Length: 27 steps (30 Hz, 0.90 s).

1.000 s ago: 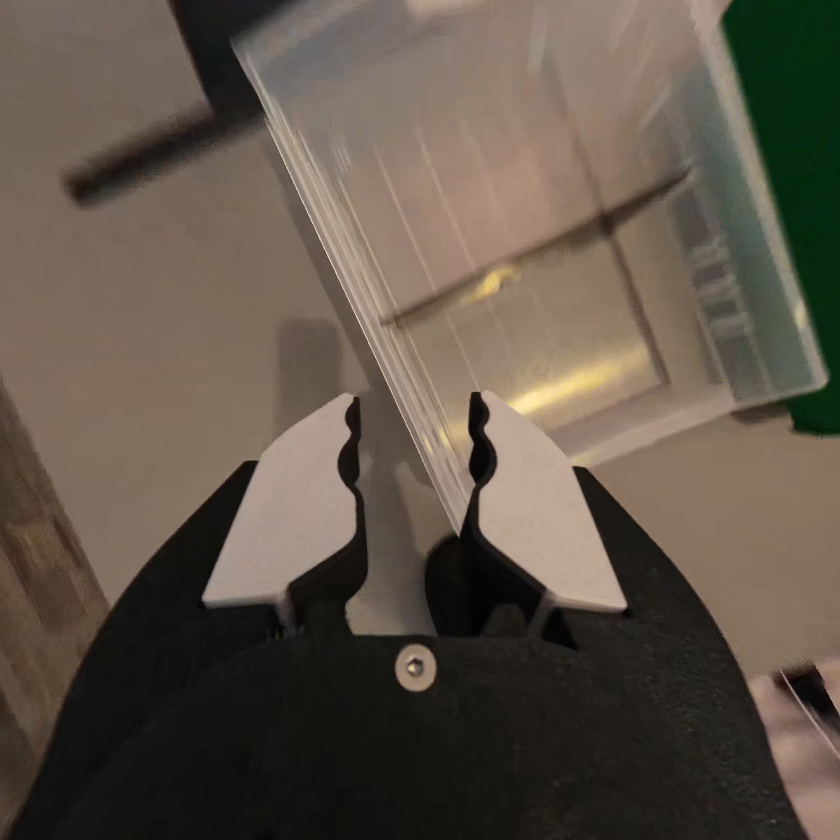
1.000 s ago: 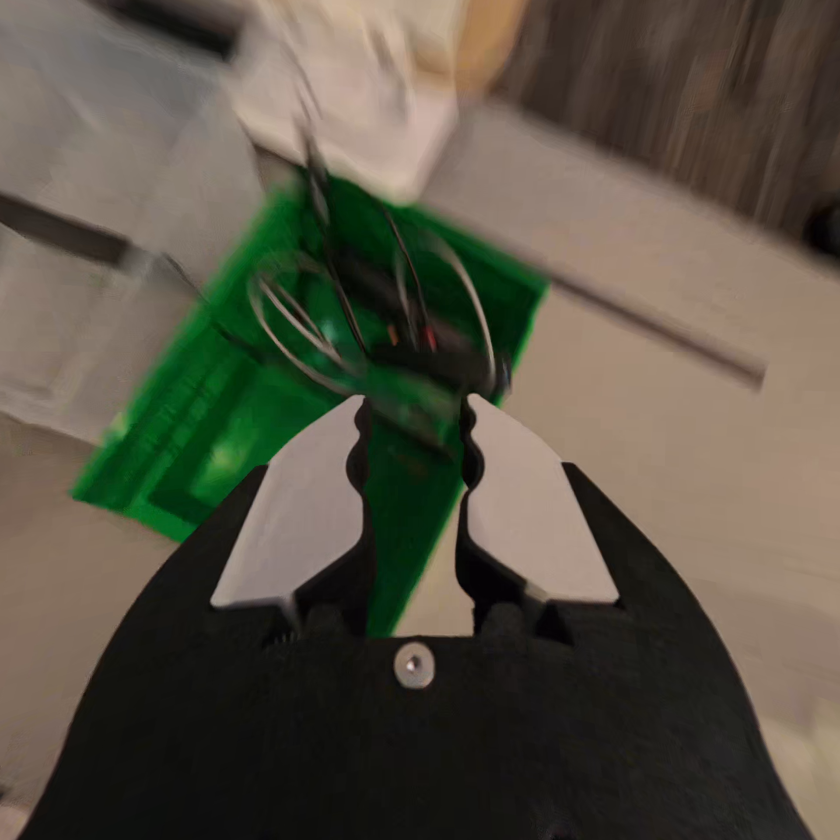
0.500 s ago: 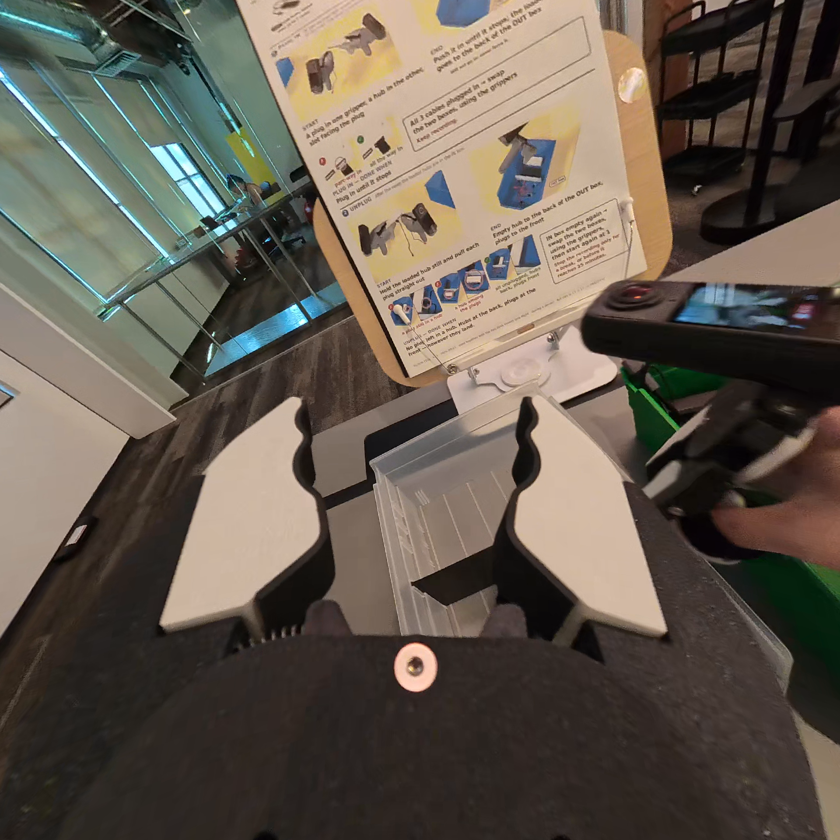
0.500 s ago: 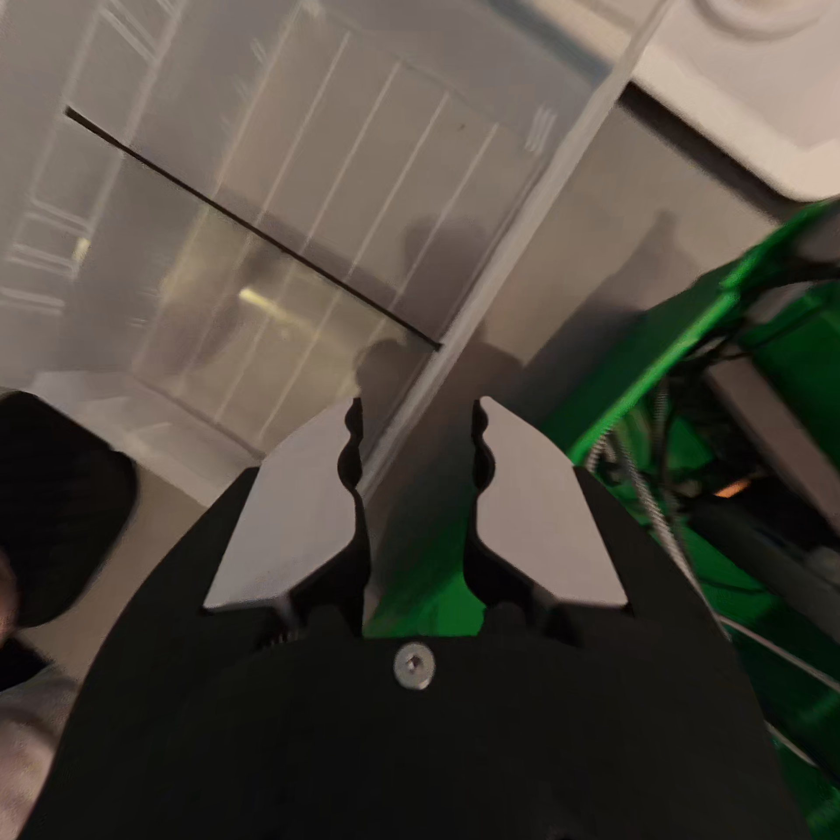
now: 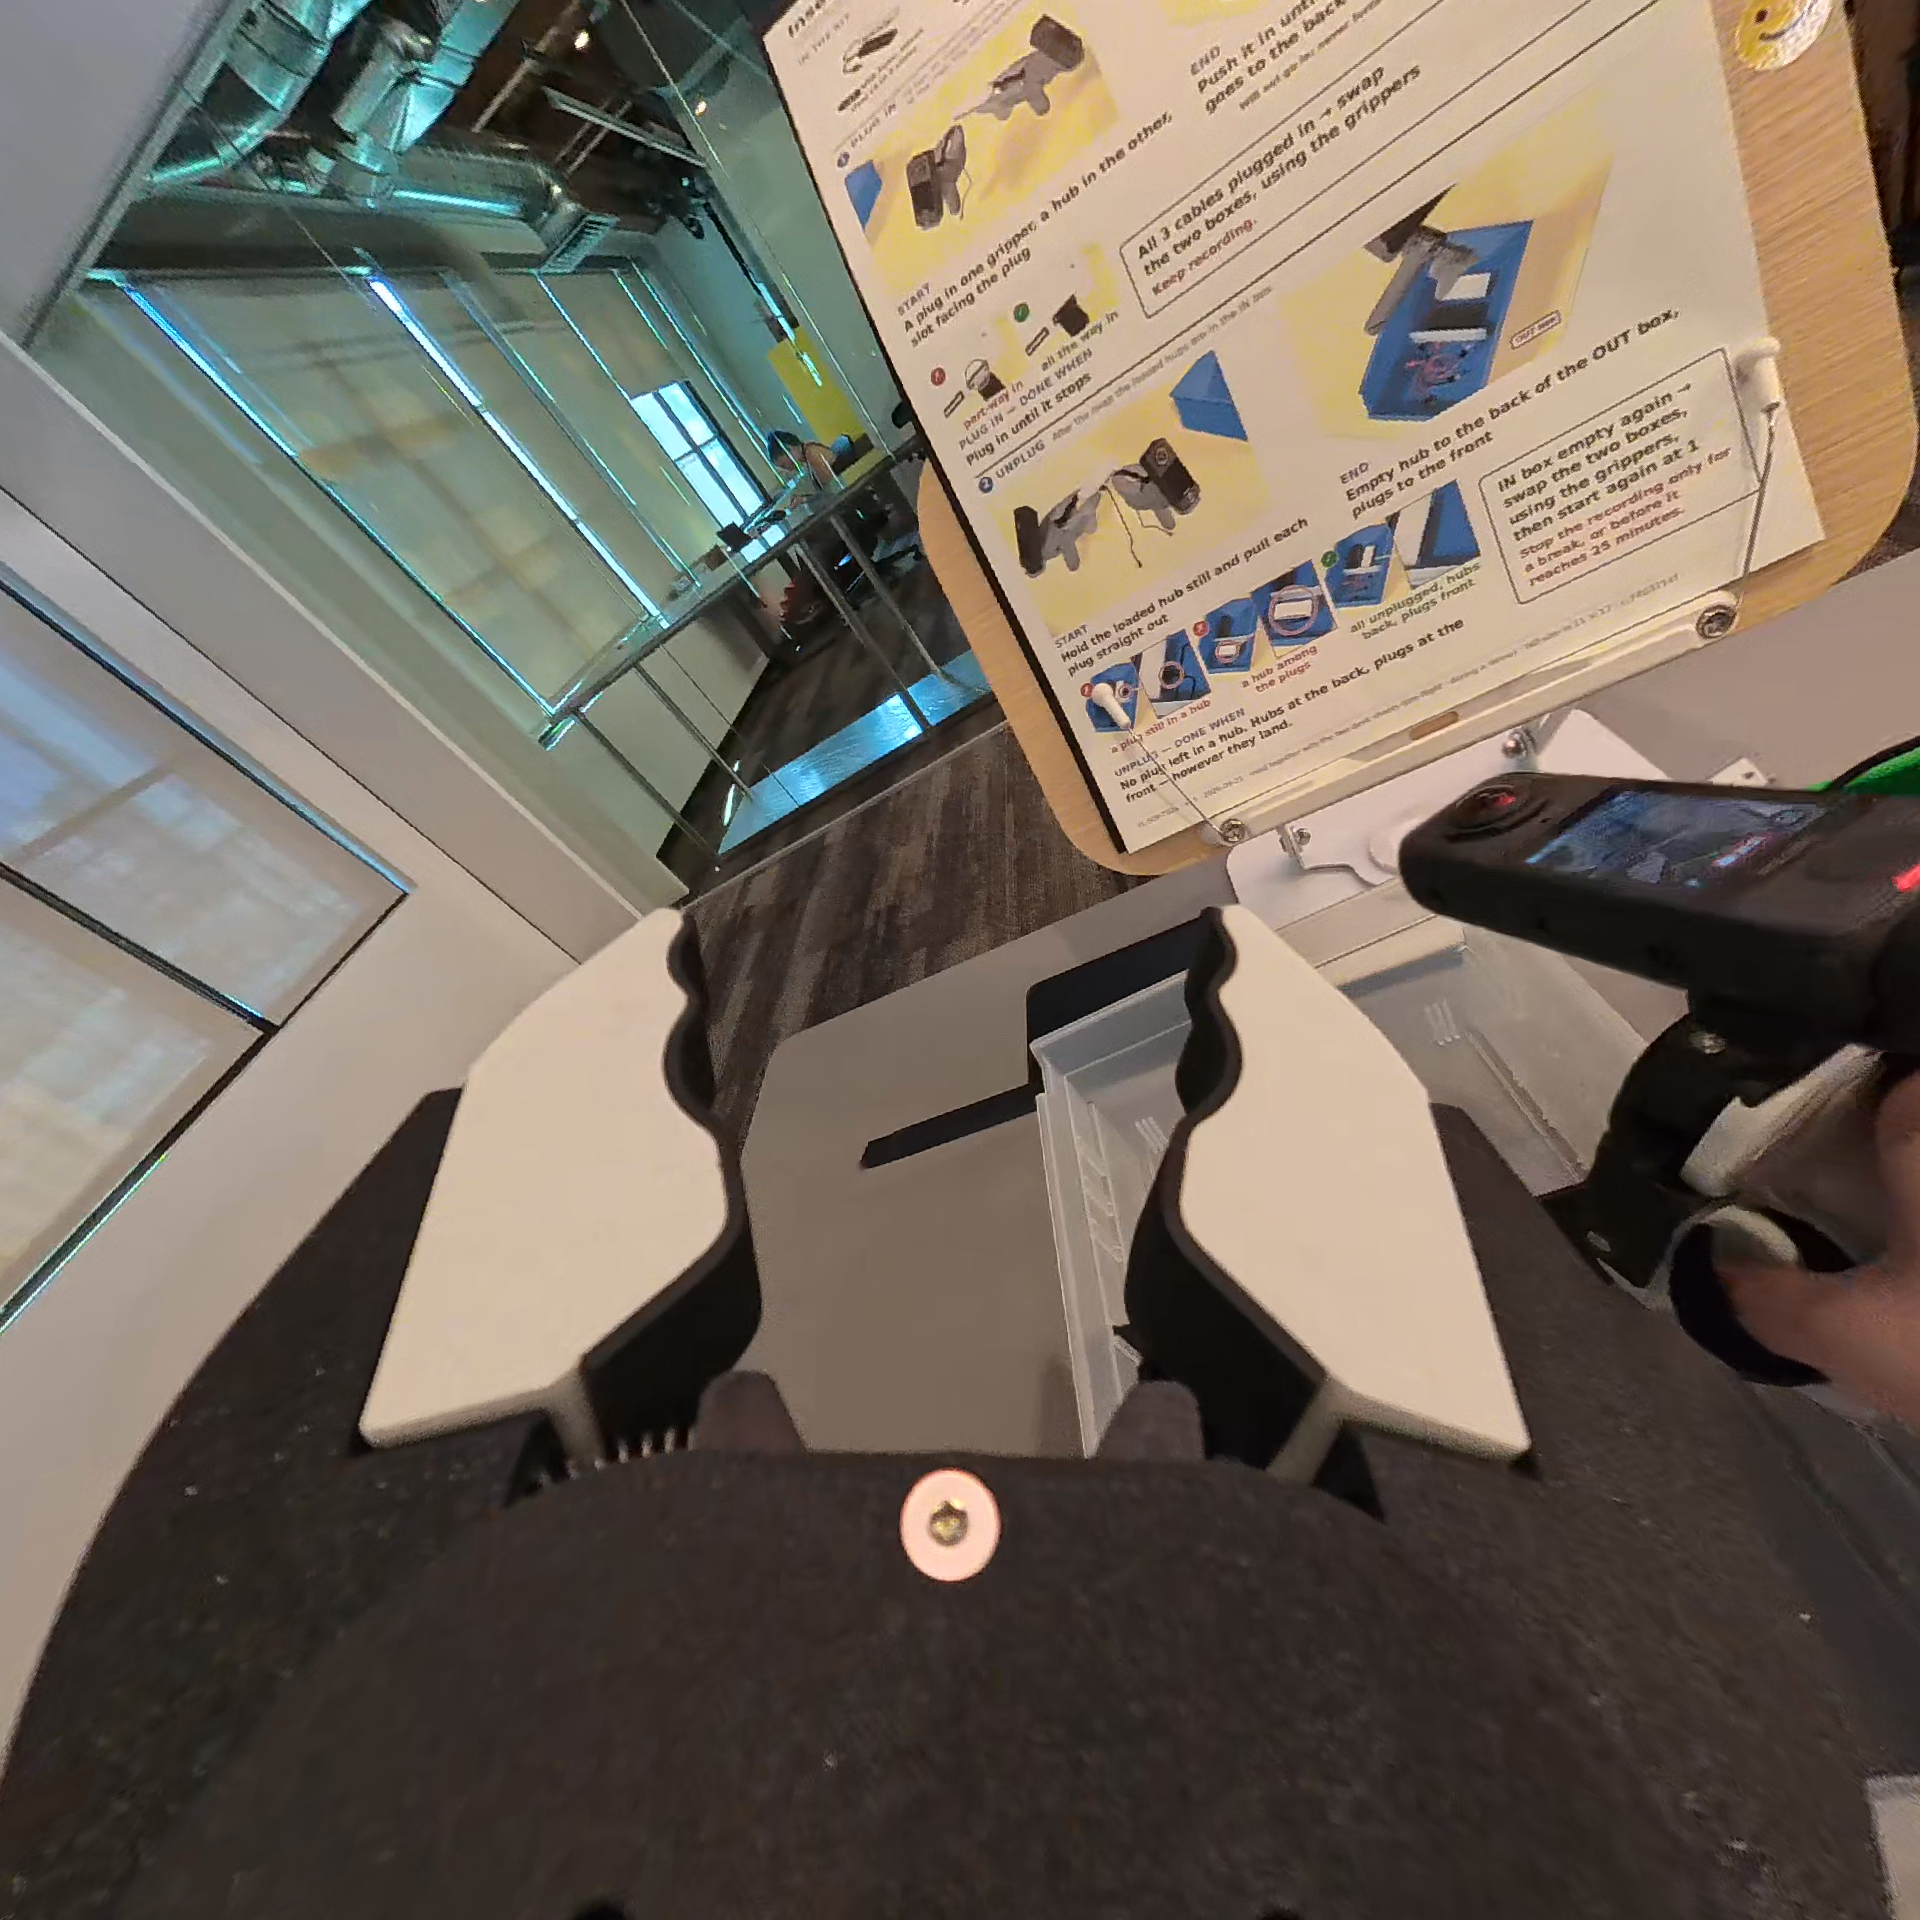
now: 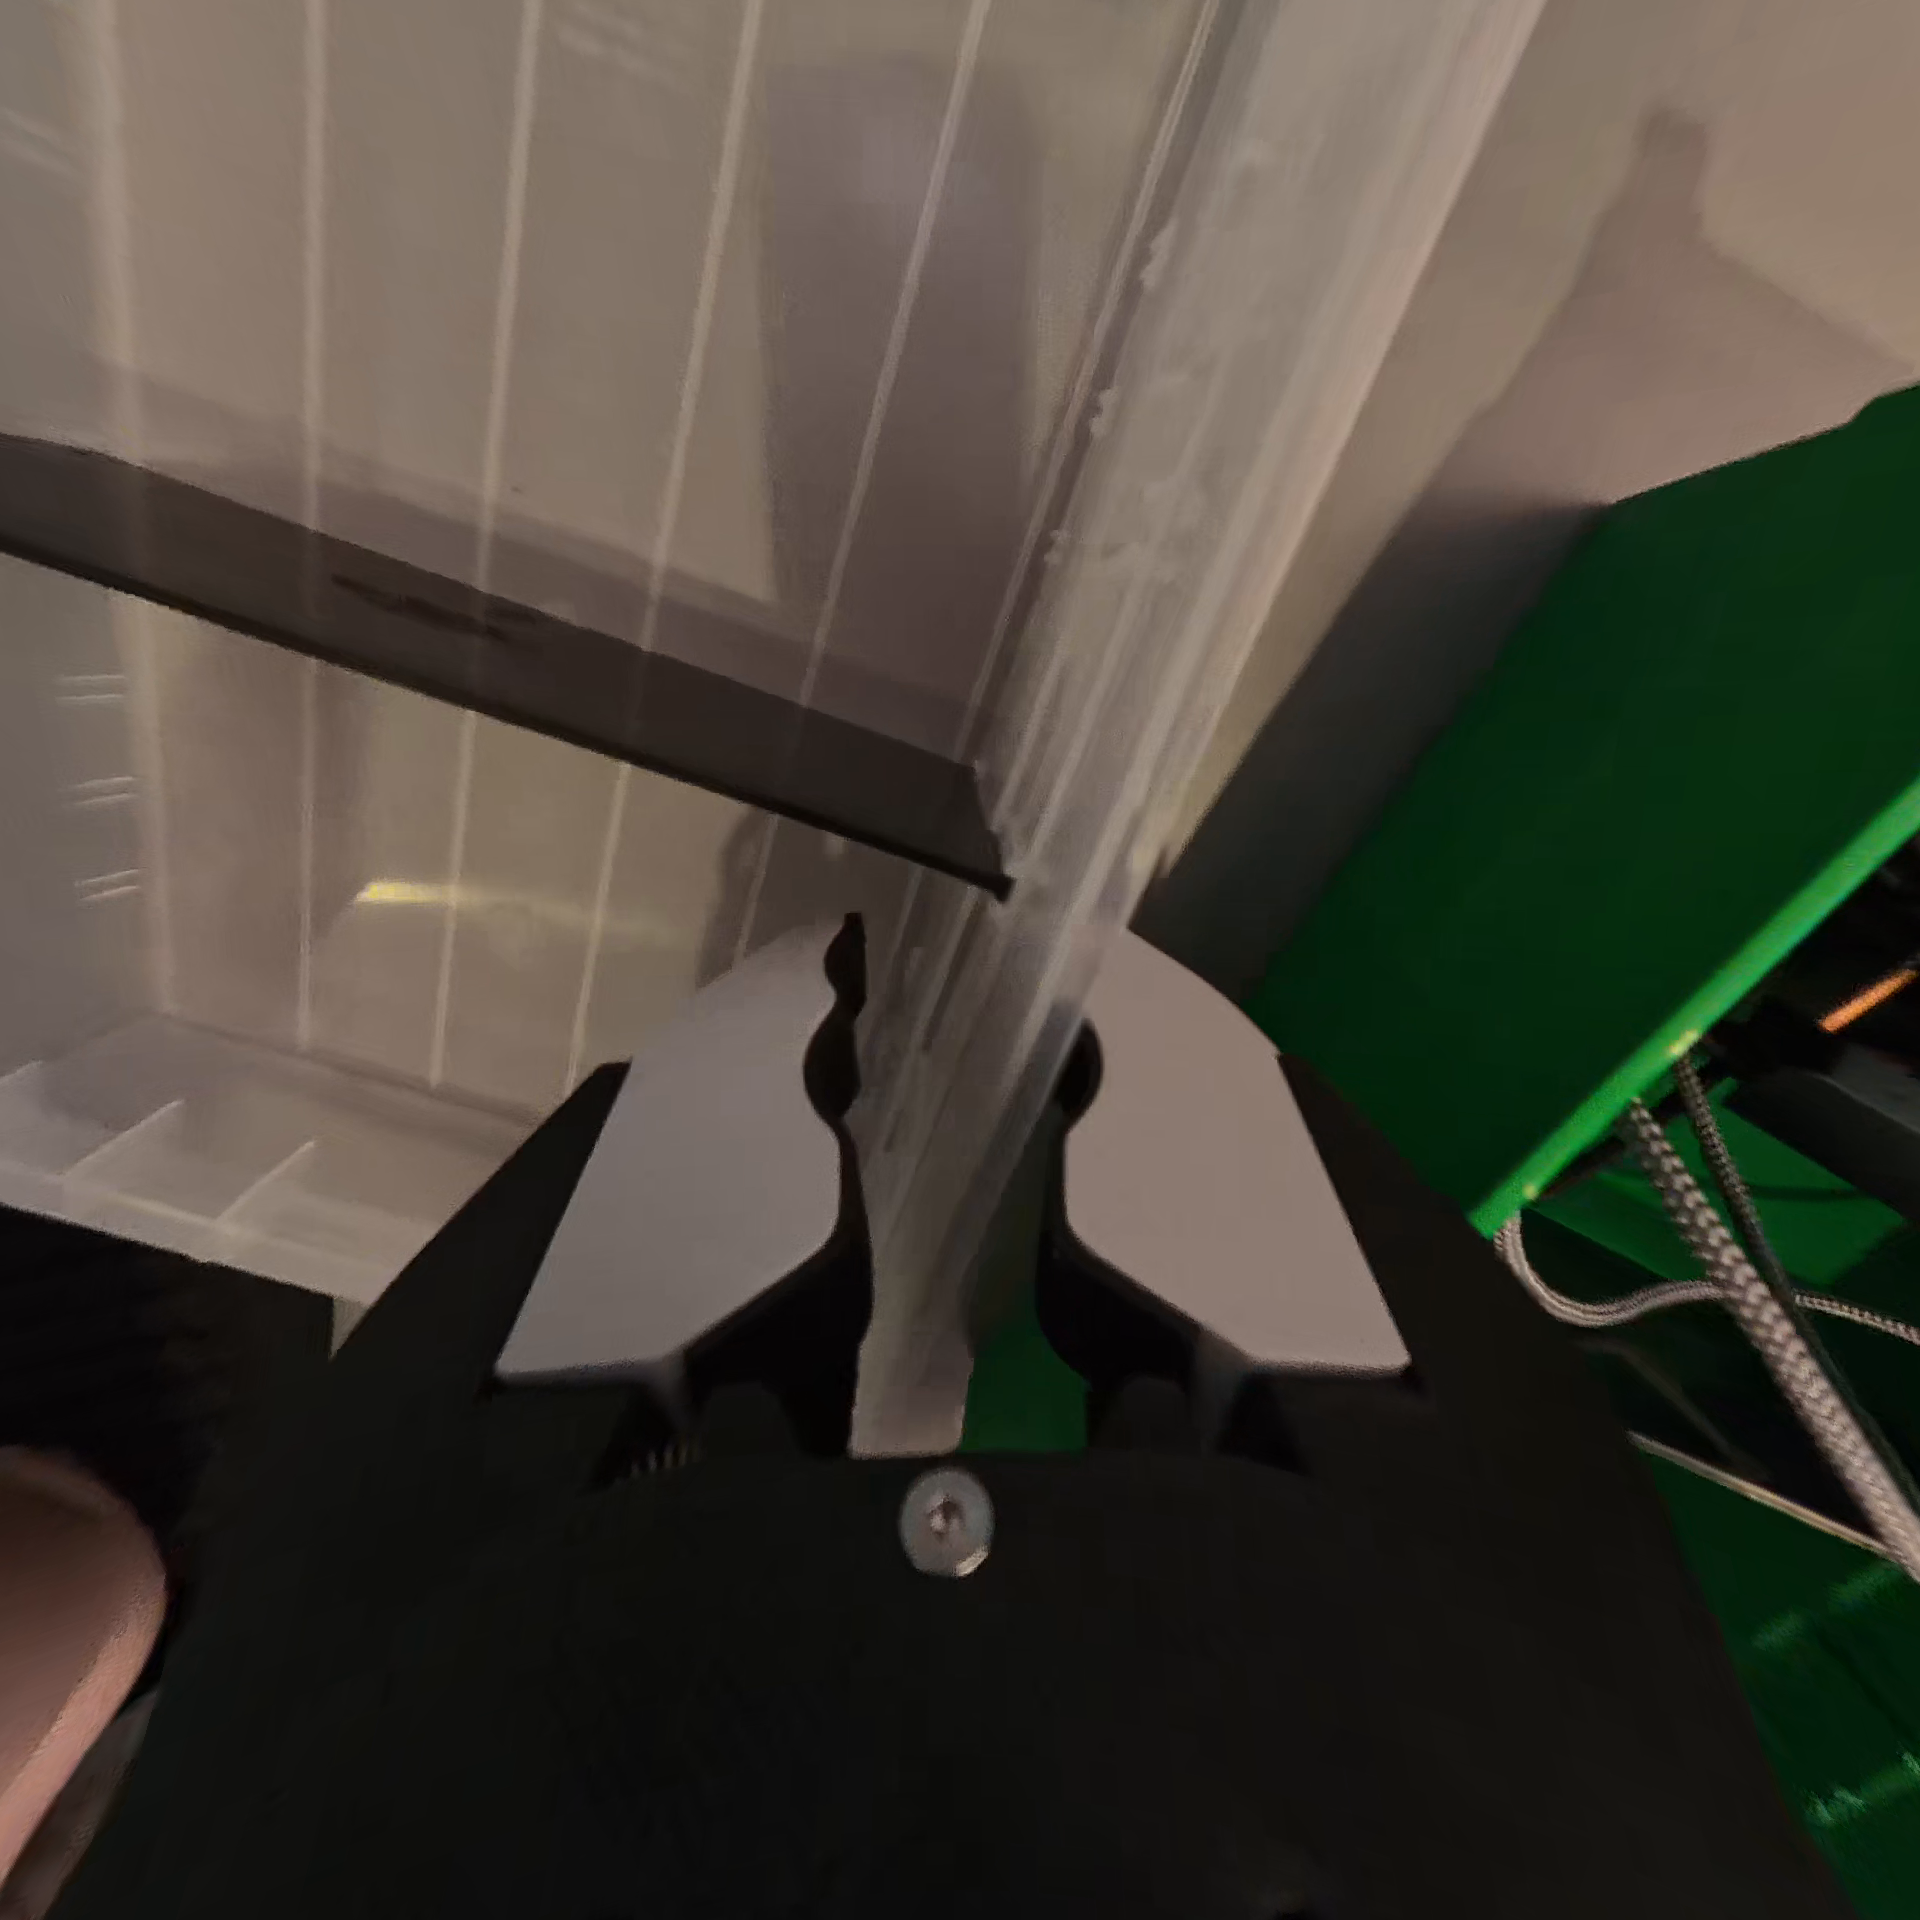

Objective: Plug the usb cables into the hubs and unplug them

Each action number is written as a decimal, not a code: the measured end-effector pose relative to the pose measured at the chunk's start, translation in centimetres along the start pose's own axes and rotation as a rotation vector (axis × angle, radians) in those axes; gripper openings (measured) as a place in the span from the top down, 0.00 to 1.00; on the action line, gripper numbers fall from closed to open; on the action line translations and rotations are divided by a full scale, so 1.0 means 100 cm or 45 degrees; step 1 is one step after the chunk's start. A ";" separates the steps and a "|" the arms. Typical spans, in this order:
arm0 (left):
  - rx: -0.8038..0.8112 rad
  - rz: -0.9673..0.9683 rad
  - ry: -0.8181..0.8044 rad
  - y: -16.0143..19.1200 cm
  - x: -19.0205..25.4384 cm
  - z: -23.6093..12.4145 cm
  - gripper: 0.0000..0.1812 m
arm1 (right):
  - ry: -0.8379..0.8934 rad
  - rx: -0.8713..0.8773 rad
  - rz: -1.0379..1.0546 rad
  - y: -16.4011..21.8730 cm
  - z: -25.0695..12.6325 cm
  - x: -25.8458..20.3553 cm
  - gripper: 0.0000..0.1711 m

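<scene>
Right gripper has its fingers straddling the near wall of the clear plastic bin, close to pinching it, though blur makes actual contact hard to confirm. Left gripper is wide open, holding nothing, hovering above the grey table with the bin's corner just right of its tips. The braided usb cables sit in the green bin, to the right of the right gripper. Risk as I see it: thin slick wall, so the bin could slip or tip if lifted from one edge. Hubs aren't clearly visible, and the green bin's contents are mostly cut off.
</scene>
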<state>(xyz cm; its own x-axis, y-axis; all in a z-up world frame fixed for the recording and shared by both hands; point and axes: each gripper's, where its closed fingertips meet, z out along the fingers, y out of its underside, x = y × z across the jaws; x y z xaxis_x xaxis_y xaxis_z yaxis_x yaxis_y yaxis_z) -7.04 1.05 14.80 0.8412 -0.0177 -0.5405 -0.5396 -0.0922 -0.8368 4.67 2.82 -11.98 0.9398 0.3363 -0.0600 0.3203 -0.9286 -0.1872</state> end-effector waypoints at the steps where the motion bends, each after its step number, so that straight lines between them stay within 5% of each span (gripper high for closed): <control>1: -0.004 0.002 -0.003 0.000 -0.001 -0.001 0.51 | 0.008 0.031 0.001 -0.004 0.001 -0.003 0.81; 6: 0.041 -0.055 0.006 -0.004 -0.009 -0.006 0.51 | 0.157 0.094 -0.027 -0.010 0.005 0.003 0.81; 14: 0.105 -0.204 0.075 -0.007 -0.023 -0.013 0.51 | -0.032 -0.150 0.113 0.016 0.022 -0.001 0.87; 27: 0.140 -0.290 0.242 -0.015 -0.006 -0.019 0.51 | -0.141 -0.239 0.040 0.017 0.020 -0.010 0.98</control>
<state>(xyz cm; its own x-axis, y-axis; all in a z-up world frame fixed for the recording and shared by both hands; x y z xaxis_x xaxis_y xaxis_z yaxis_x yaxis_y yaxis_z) -6.73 -0.74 16.53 0.9266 -0.1960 -0.3210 -0.3287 -0.0073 -0.9444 4.07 1.24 -14.21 0.9343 0.3122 -0.1721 0.3173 -0.9483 0.0020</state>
